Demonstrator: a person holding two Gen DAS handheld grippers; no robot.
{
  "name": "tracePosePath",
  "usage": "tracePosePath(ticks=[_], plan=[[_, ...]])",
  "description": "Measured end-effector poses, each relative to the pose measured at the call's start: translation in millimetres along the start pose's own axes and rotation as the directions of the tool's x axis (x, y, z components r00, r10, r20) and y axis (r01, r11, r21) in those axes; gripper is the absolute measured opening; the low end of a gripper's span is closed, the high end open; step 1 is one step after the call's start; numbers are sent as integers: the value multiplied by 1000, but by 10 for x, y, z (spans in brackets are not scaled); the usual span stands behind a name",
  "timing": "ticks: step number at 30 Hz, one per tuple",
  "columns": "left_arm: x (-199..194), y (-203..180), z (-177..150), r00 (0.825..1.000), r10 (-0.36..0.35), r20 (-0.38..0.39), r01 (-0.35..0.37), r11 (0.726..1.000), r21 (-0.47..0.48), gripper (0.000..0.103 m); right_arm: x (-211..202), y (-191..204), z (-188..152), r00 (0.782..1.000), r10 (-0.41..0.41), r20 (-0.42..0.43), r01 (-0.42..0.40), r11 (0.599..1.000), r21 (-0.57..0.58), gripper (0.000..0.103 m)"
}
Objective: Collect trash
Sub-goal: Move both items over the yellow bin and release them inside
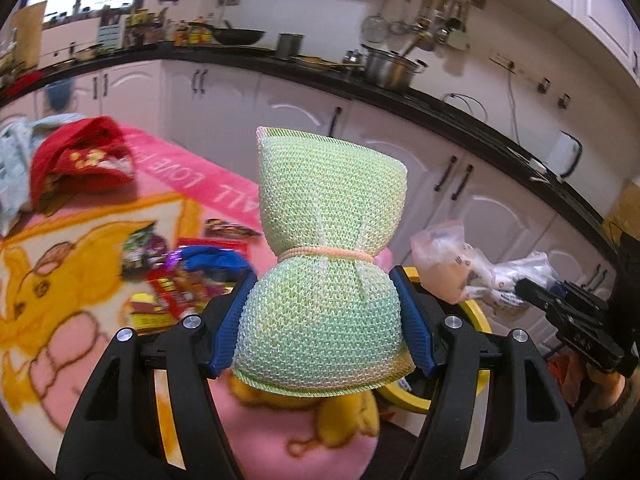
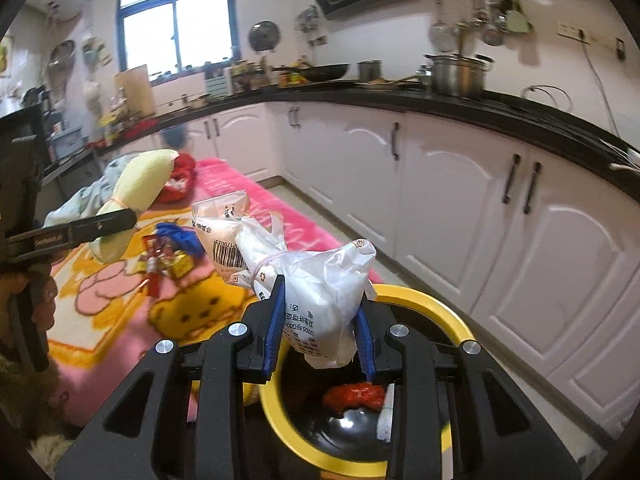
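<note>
Now carrying step: left gripper (image 1: 324, 316) fingers pinch green mesh scrubber (image 1: 326, 256); right gripper (image 2: 320, 328) fingers pinch white plastic bag (image 2: 316, 280), above yellow-rimmed bin (image 2: 420, 296). Next: centre over bin, release both.

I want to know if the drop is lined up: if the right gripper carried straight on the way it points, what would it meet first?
Probably the yellow-rimmed bin: the right gripper, jaws shut on the crumpled plastic bag, hangs over its opening, red trash inside. Depth is unclear.
</note>
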State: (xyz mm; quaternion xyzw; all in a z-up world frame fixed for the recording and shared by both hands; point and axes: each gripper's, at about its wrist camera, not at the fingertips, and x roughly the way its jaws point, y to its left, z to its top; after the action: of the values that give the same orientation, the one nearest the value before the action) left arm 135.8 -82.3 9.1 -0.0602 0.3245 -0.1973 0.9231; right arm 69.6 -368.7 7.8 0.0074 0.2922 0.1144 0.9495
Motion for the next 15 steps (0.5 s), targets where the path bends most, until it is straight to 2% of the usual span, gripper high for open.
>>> tracePosePath(ticks=[8, 15], plan=[[261, -427, -51, 997, -65, -37, 68, 994, 80, 59, 1, -317, -78, 994, -105, -23, 107, 992, 63, 30], [556, -716, -160, 989, -109, -103, 122, 984, 132, 60, 53, -586, -184, 980, -186, -67, 192, 976, 105, 30]])
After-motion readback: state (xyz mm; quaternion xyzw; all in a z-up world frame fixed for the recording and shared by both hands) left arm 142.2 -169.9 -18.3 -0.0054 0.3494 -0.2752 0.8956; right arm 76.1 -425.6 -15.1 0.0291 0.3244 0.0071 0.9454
